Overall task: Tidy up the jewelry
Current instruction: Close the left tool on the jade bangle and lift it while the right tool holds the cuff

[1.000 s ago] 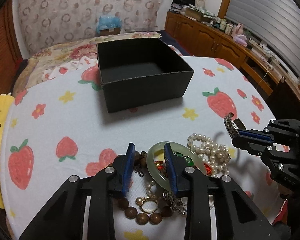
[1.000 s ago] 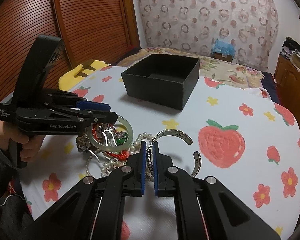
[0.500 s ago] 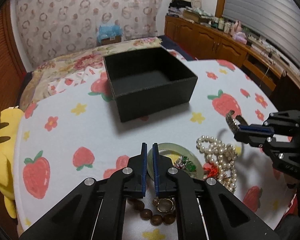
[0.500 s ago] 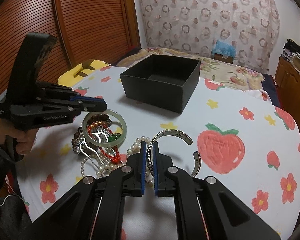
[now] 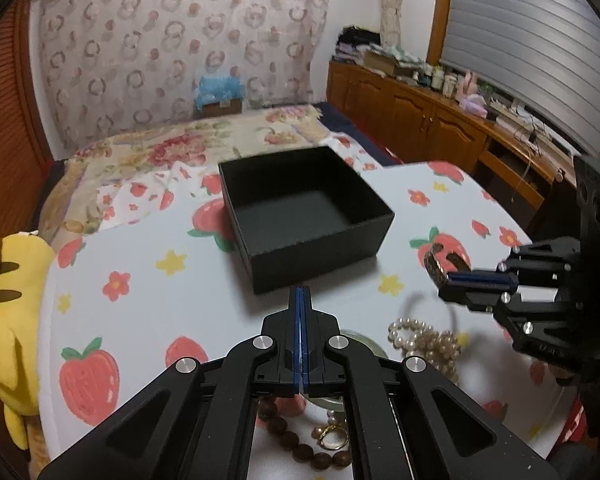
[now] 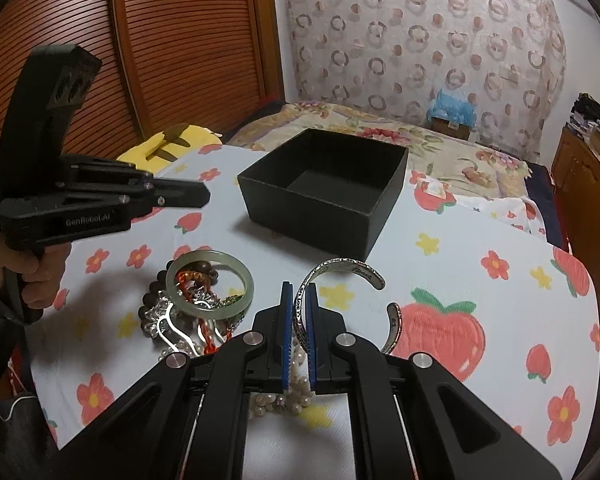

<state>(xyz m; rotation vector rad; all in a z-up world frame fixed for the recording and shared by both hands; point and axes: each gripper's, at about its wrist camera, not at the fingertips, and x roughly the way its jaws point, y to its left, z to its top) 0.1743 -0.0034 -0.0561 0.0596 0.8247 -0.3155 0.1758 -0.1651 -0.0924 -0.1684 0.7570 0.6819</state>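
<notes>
Left wrist view: the left gripper point(image 5: 302, 300) hung pinched together on nothing, short of the empty black box point(image 5: 306, 216).

Right wrist view: the right gripper point(image 6: 299, 300) clamped the silver cuff bracelet point(image 6: 342, 270), lifted for boxing; the jade bangle point(image 6: 210, 283) lay on the jewelry pile.
</notes>
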